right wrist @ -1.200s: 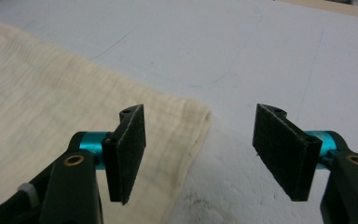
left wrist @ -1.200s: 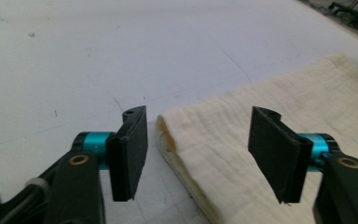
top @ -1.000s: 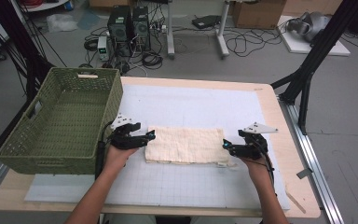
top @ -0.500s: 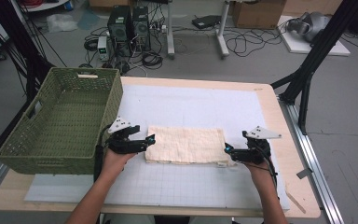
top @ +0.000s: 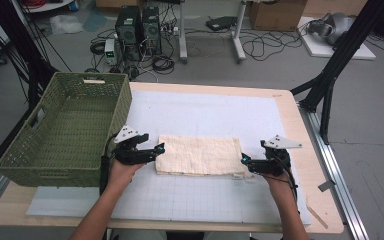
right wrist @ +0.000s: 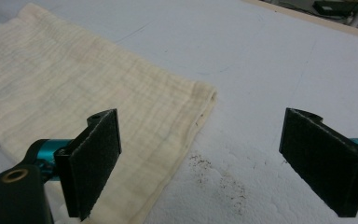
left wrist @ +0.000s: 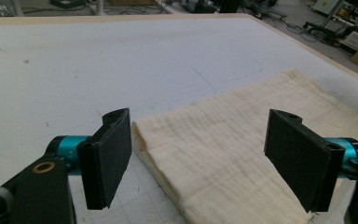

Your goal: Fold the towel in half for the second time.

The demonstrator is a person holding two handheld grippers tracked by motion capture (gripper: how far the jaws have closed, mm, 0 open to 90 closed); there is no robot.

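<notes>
High view: folded cloth (top: 199,155) is seen flat on the white mat (top: 205,115), between left gripper (top: 156,149) and right gripper (top: 245,161); each is spread wide, nothing pinched; the right jaws have just been opening, a cloth corner lying between them; green basket (top: 60,131), left of the cloth, is seen holding nothing.
</notes>
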